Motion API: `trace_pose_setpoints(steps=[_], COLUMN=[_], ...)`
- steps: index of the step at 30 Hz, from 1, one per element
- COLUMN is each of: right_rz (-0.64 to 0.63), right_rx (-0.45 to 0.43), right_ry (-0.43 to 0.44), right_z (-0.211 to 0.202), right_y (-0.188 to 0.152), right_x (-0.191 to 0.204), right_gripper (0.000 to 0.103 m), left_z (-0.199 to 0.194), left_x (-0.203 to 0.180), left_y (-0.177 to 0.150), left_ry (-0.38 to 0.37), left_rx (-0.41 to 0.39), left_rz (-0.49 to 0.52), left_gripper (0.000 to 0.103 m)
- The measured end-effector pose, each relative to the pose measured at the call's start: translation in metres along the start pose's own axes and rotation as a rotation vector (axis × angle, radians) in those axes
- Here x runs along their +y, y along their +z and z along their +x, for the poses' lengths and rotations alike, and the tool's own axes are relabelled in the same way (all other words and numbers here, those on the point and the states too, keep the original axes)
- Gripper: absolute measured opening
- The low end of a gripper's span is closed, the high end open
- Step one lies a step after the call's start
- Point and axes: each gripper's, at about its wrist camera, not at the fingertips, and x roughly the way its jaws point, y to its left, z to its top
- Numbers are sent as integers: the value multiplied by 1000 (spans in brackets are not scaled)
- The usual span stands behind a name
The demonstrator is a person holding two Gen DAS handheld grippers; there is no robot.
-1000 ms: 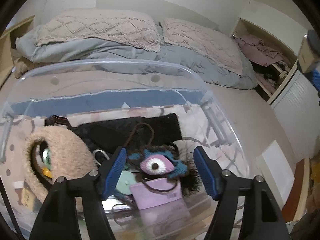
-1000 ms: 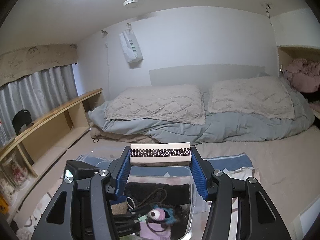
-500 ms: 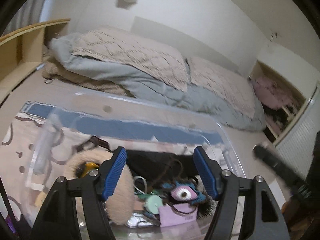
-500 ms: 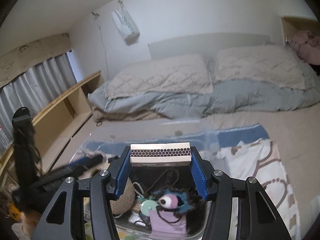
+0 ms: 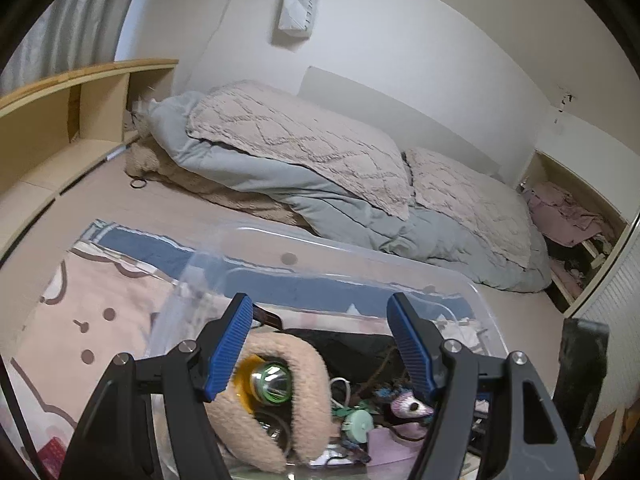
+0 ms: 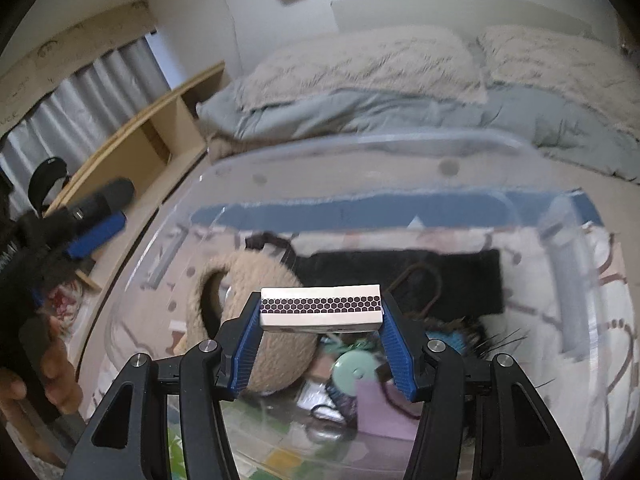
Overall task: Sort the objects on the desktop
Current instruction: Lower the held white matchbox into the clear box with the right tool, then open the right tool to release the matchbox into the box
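Note:
My right gripper (image 6: 320, 322) is shut on a small white matchbox (image 6: 320, 311) with a black honeycomb strip, held over a clear plastic bin (image 6: 360, 148). Inside the bin lie a fuzzy beige pouch (image 6: 276, 308), a black cloth (image 6: 400, 276), a mint round item (image 6: 354, 372) and a lilac card (image 6: 380, 412). My left gripper (image 5: 324, 344) stands open above the near-left part of the same clear bin (image 5: 340, 248), nothing between its blue pads. Below it the beige pouch (image 5: 288, 412) holds a green-rimmed flashlight (image 5: 272, 386). The left gripper (image 6: 96, 208) also shows, blurred, at the left of the right wrist view.
A bed with grey duvet (image 5: 320, 196) and beige pillows fills the back. A wooden shelf unit (image 5: 60, 120) runs along the left wall. A patterned rug (image 5: 80, 320) lies under the bin. A hand (image 6: 52, 376) shows at the left edge of the right wrist view.
The right gripper has come down and tipped forward over the bin with the matchbox. The left gripper has drawn back to the left and risen, so the bin's contents sit lower in its view.

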Motion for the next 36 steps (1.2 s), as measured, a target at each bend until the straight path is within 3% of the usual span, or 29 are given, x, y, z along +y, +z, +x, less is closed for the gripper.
trace_pose_setpoints(steps=[9,28,34,36], right_rz=[-32,-29,-32,-9], right_rx=[83,132,192,216], right_ry=[16,57,67,79], right_z=[20,17,23,26], right_y=[-9,-13,-17,-19], right_x=[17,28,32,32], right_gripper=[57,57,57,67], left_z=[-7,-21,-26,-29], left_x=[8,8,7,6], left_y=[-2,-3,-4,-3], left_ry=[90,103,103,100], left_rx=[-32,-31,-35,-38], left_rz=[26,45,38,34], left_gripper=[70,70,70,70])
